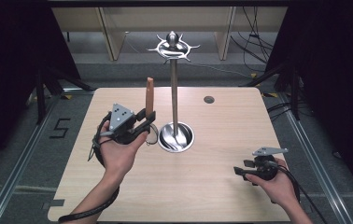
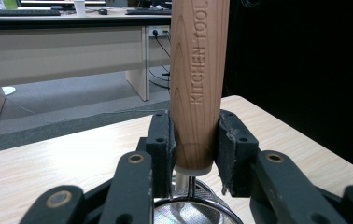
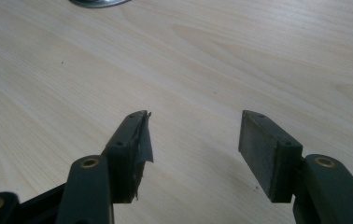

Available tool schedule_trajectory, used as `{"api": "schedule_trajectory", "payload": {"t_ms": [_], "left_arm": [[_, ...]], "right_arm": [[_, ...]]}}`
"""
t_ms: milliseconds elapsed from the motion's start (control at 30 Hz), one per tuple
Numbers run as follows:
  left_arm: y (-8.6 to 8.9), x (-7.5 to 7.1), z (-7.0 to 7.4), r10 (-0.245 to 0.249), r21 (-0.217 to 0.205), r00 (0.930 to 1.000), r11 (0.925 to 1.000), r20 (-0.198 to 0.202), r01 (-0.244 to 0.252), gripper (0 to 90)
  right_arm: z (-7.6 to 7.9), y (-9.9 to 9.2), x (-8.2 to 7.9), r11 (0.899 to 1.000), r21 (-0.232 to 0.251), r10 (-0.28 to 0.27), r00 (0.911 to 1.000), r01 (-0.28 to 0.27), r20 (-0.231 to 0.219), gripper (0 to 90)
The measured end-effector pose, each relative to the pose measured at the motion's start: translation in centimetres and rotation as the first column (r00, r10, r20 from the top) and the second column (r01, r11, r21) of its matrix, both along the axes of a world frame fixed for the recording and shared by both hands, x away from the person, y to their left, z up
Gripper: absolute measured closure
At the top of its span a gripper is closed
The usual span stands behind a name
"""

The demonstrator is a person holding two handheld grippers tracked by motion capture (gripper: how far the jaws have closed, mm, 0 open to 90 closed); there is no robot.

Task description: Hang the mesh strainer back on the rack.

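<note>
My left gripper [image 1: 147, 119] is shut on the wooden handle [image 1: 150, 95] of a kitchen utensil and holds it upright, left of the metal stand. In the left gripper view the handle [image 2: 198, 70], stamped KITCHEN TOOL, sits clamped between both pads of the left gripper [image 2: 194, 144], with a round metal mesh head [image 2: 191, 214] below it. The utensil stand has a steel pole [image 1: 174, 93], a ring of hooks on top [image 1: 173, 46] and a shiny round base [image 1: 176, 137]. My right gripper [image 1: 240, 170] rests low at the table's front right, open, with nothing between its jaws [image 3: 193, 149].
The light wooden table [image 1: 221, 126] has a small round hole [image 1: 208, 99] near its far edge. The edge of the stand's base [image 3: 97, 2] shows ahead of the right gripper. Desks and cables lie beyond the table; dark curtains flank both sides.
</note>
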State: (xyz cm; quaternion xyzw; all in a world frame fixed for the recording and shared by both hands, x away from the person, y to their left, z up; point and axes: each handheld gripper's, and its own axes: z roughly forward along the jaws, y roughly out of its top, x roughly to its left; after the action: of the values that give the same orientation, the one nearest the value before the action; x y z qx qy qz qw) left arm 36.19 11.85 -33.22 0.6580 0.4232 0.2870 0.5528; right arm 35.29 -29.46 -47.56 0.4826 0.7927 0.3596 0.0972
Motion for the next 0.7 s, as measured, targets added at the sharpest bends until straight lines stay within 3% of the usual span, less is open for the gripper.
{"api": "schedule_trajectory", "payload": {"t_ms": [700], "left_arm": [[-0.61, 0.01, 0.91, -0.019, -0.004, 0.9995, 0.9998, 0.025, 0.019, 68.0]], "right_arm": [[-0.16, 0.18, -0.02, 1.000, 0.023, -0.018, 0.9998, 0.018, 0.007, 43.5]]}}
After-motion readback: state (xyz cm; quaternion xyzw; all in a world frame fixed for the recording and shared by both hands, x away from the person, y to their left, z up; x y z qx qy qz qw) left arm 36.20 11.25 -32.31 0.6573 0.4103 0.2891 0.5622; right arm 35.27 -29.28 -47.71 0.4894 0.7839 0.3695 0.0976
